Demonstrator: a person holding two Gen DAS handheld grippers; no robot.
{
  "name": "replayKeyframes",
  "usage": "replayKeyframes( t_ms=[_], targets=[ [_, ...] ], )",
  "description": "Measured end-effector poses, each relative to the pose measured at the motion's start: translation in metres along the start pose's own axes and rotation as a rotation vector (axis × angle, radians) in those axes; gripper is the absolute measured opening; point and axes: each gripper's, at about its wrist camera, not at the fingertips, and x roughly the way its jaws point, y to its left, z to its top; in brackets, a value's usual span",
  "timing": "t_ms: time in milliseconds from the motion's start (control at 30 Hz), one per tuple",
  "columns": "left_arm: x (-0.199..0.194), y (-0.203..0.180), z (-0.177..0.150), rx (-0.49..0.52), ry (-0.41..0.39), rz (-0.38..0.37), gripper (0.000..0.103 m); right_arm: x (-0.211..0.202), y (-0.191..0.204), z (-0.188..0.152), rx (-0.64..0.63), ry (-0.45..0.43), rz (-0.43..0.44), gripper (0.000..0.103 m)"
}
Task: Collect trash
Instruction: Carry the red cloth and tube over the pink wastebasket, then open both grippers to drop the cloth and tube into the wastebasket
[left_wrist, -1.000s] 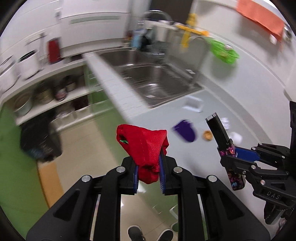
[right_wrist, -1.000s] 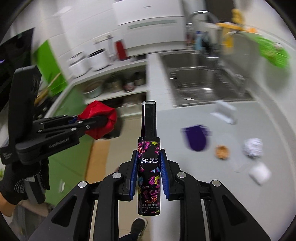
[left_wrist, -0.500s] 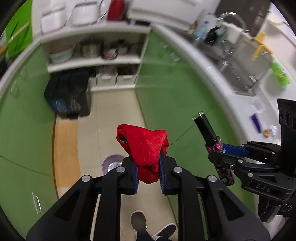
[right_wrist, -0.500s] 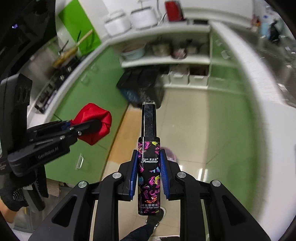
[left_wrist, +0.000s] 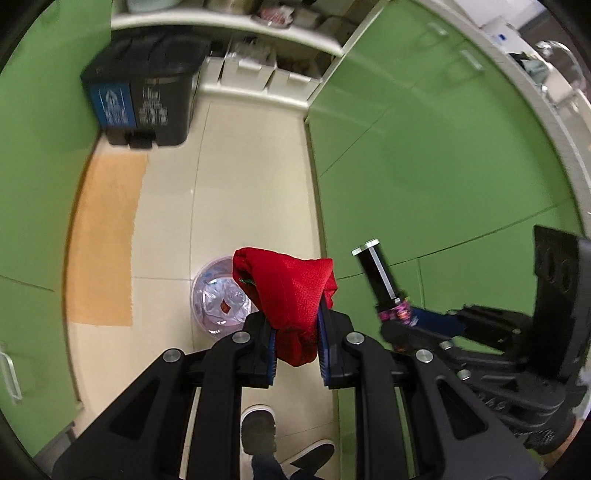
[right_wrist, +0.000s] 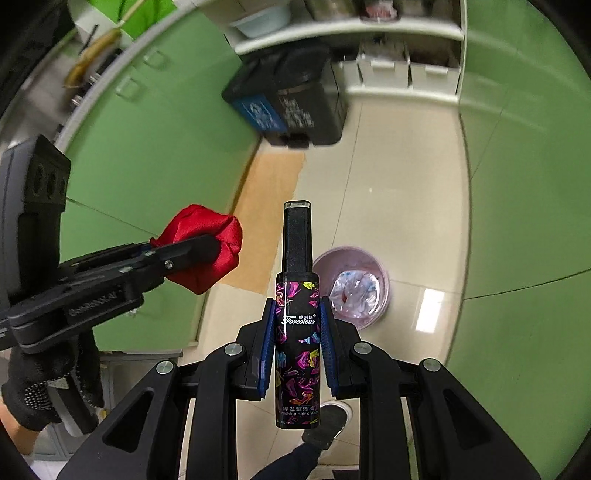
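Observation:
My left gripper (left_wrist: 297, 332) is shut on a crumpled red cloth (left_wrist: 284, 291), which bulges out past its blue pads. My right gripper (right_wrist: 297, 332) is shut on a tall black hair cream tube (right_wrist: 297, 314) printed with coloured patterns, held upright. Both point steeply down at the floor. A small pink waste bin (right_wrist: 356, 288) lined with a clear bag stands on the tiles below; in the left wrist view the pink bin (left_wrist: 216, 295) is partly hidden behind the cloth. Each gripper shows in the other's view: right gripper (left_wrist: 397, 315), left gripper (right_wrist: 207, 245).
Green cabinet doors (left_wrist: 424, 166) line both sides of the beige tiled floor (left_wrist: 251, 177). A black two-part trash can (left_wrist: 144, 96) stands at the far end under open shelves. An orange mat (left_wrist: 107, 236) lies on the left. A person's shoes (left_wrist: 258, 432) are below.
Both grippers have swung away from the counter and sink and dropped toward the floor, still holding the cloth and the tube. The pink bin has come into view and grown closer.

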Motion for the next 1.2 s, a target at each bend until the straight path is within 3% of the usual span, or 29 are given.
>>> replayKeyframes(
  t_ms=[233, 567, 600, 633, 667, 700, 733, 867, 1067, 1200],
  targets=[
    [0.044, 0.022, -0.001, -0.039, 0.029, -0.022, 0.017, 0.056, -0.018, -0.004, 0.034, 0.050, 0.032, 0.022],
    [0.057, 0.033, 0.011, -0.061, 0.016, -0.023, 0.021, 0.074, -0.028, -0.003, 0.051, 0.039, 0.042, 0.024],
    [0.057, 0.032, 0.011, -0.064, 0.012, -0.019, 0.031, 0.073, -0.028, -0.004, 0.052, 0.034, 0.040, 0.026],
    [0.058, 0.034, 0.013, -0.072, 0.006, -0.018, 0.056, 0.074, -0.029, -0.004, 0.053, 0.025, 0.035, 0.028],
    [0.057, 0.036, 0.013, -0.081, -0.005, -0.019, 0.071, 0.074, -0.030, -0.005, 0.059, 0.017, 0.037, 0.045],
    [0.056, 0.037, 0.013, -0.092, -0.020, -0.032, 0.090, 0.074, -0.031, -0.005, 0.064, 0.007, 0.039, 0.074],
    [0.056, 0.039, 0.014, -0.098, -0.024, -0.038, 0.096, 0.072, -0.032, -0.007, 0.067, -0.013, 0.041, 0.086],
    [0.057, 0.044, 0.013, -0.116, -0.027, -0.024, 0.100, 0.075, -0.040, -0.014, 0.086, -0.010, 0.023, 0.096],
    [0.047, 0.037, 0.008, -0.095, -0.030, -0.011, 0.100, 0.053, -0.041, -0.024, 0.097, -0.027, -0.019, 0.097],
    [0.019, 0.021, 0.006, -0.080, -0.041, 0.001, 0.100, 0.022, -0.033, -0.028, 0.091, -0.047, -0.034, 0.097]
  ],
)
